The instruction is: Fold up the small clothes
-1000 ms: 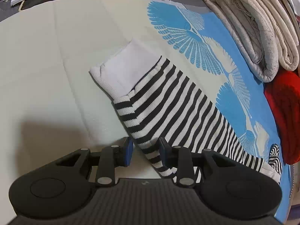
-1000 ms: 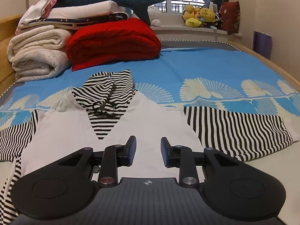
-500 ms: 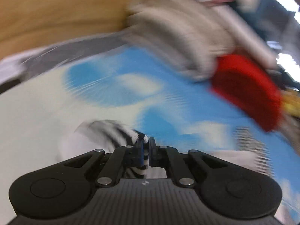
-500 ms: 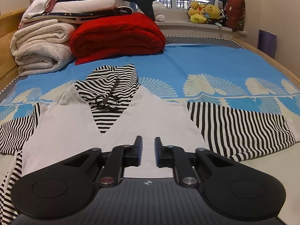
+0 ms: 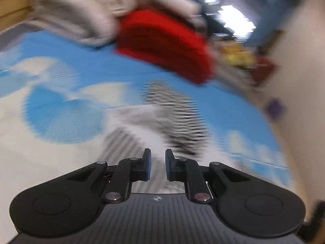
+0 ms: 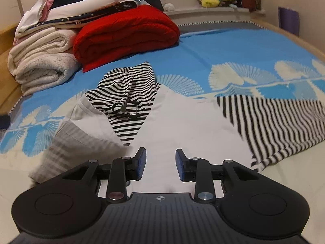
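Striped hooded top (image 6: 182, 126) lies flat on the bed (image 6: 233, 46), its left sleeve folded inward. Judged light, limp and easily creased: grasp at the far-right cuff. Left hand-held gripper (image 5: 156, 163) has just been opening, narrow, nothing between; right hand-held gripper (image 6: 159, 162) likewise opening, wider, empty.

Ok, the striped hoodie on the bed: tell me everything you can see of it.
The hoodie lies front-up on the blue patterned bedspread. Its body is plain white, soft knit by the look; hood and sleeves are black-and-white striped, with a dark drawstring at the neck. The hood lies flat, pointing toward the red blanket. One sleeve is spread out sideways; the other side is folded over the body, blurred. No gripper touches it.
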### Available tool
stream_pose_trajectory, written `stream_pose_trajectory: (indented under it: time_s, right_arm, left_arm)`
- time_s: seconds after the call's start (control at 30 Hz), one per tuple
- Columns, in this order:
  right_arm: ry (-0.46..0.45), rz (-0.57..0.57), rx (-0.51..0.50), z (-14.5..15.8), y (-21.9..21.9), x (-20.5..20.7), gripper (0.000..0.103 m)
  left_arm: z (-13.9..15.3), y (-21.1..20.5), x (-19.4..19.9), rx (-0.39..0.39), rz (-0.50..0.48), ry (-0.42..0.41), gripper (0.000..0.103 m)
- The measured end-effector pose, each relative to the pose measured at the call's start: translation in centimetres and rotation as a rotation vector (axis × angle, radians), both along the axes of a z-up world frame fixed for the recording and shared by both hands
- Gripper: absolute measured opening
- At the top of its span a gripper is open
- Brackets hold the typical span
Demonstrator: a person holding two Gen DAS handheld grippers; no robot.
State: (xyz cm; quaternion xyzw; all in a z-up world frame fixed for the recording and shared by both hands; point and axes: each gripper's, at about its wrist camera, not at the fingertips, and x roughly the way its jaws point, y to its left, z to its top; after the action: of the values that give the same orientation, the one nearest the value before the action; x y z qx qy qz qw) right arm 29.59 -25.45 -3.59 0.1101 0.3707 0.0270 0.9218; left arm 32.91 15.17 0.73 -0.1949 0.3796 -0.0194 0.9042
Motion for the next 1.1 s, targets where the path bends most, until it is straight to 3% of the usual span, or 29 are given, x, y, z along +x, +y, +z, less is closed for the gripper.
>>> stream_pose_trajectory:
  time_s: [0.1, 0.23, 0.37, 0.43, 0.63, 0.77, 0.8, 0.87, 0.9, 0.97, 1.1]
  right_arm:
    - [0.040, 0.012, 0.028, -0.7, 0.2, 0.7, 0.036]
    - [0.105, 0.044, 0.105, -1.9, 1.1, 1.8, 0.040]
    - [0.141, 0.201, 0.114, -3.0, 4.9, 2.3, 0.046]
    - [0.133, 0.317, 0.054, -3.2, 7.8, 1.9, 0.046]
    - [0.025, 0.667, -0.281, -4.9, 16.0, -1.0, 0.047]
    - [0.063, 0.756, -0.415, -7.0, 18.0, -1.3, 0.043]
    - [0.077, 0.762, -0.439, -7.4, 18.2, -1.1, 0.040]
    - [0.068, 0.761, -0.466, -7.6, 18.1, -1.1, 0.017]
    - [0.065, 0.752, -0.440, -7.2, 17.7, -0.9, 0.011]
    - [0.030, 0.680, -0.338, -5.5, 16.1, -0.3, 0.010]
    - [-0.149, 0.455, -0.052, -0.1, 9.8, 0.7, 0.010]
  left_arm:
    - [-1.3, 1.8, 1.1, 0.124, 0.103, 0.119, 0.016]
    - [-1.9, 3.5, 1.8, 0.088, 0.149, 0.167, 0.017]
    - [-1.3, 2.6, 1.7, 0.111, 0.137, 0.147, 0.026]
    - [-1.3, 2.0, 2.0, 0.121, 0.129, 0.146, 0.026]
    - [-1.1, 1.8, 2.0, 0.119, 0.141, 0.159, 0.027]
    - [-0.9, 2.4, 2.2, 0.119, 0.151, 0.153, 0.027]
    - [-0.8, 2.6, 2.3, 0.119, 0.153, 0.154, 0.027]
    - [-0.8, 2.9, 2.4, 0.117, 0.159, 0.154, 0.027]
    - [-0.7, 3.0, 2.4, 0.118, 0.159, 0.152, 0.027]
    - [-0.8, 3.1, 2.5, 0.120, 0.159, 0.155, 0.027]
    - [-0.8, 2.6, 2.6, 0.125, 0.141, 0.155, 0.027]
